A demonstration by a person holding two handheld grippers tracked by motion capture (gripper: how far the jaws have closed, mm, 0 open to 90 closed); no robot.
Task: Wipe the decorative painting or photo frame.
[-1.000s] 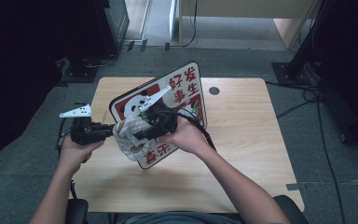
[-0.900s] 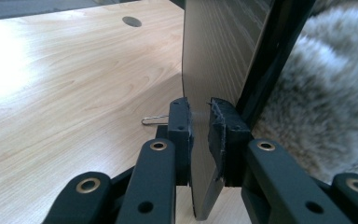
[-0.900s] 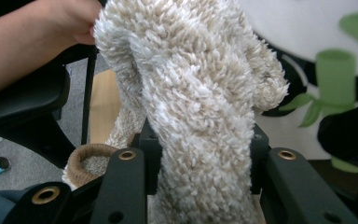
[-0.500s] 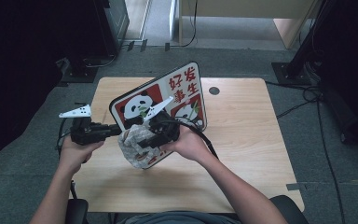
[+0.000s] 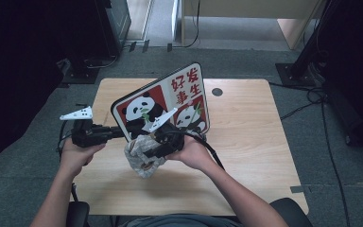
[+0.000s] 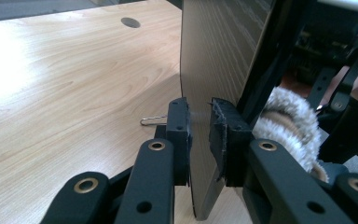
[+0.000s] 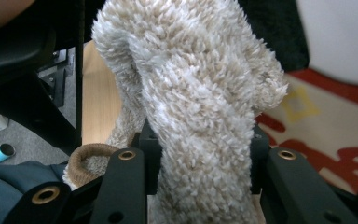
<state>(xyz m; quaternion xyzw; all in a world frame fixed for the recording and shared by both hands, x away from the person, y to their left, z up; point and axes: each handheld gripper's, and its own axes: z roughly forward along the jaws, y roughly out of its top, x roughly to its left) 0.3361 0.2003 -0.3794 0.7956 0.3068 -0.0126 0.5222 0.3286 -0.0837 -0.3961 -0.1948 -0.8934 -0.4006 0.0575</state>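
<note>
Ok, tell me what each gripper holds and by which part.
The left gripper clamps the panda board by its lower edge. The right gripper pinches the fluffy cloth around a bunched fold.

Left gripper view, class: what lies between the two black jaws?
The edge of the panda board stands between the jaws of the left gripper, which clamp it. Behind it, the fluffy cloth shows.

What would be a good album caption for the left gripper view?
Left gripper pinching the panda board upright by its edge above the wooden table, fluffy cloth behind.
</note>
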